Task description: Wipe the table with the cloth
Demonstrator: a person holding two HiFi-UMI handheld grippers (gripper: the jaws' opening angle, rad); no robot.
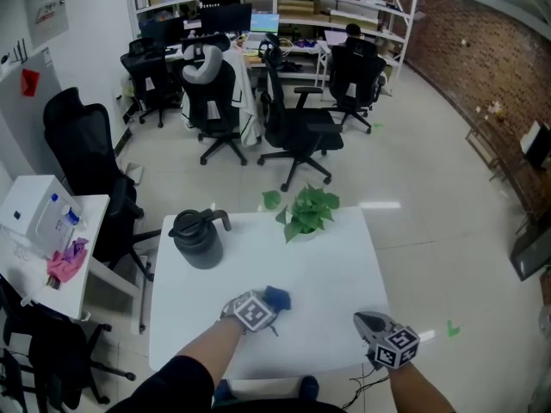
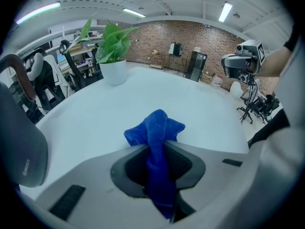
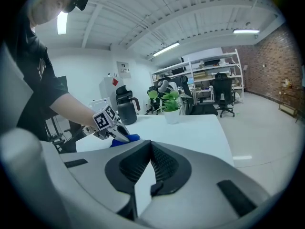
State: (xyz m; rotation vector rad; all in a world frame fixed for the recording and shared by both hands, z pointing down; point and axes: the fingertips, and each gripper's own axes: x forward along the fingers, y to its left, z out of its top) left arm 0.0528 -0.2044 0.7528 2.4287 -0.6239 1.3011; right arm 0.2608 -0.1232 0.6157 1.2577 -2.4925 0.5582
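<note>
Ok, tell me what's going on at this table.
A person holds a gripper in each hand. The left gripper has its fingers clamped on a blue cloth, low over the white table. The right gripper is empty, fingers together, by the near right corner. A dark jug and a potted plant stand at the far side.

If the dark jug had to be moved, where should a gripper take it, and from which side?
Probably by the handle, which arches off the top of the jug toward the plant. Come from that side with the right gripper, fingers across the bar; the round body looks too wide.
</note>
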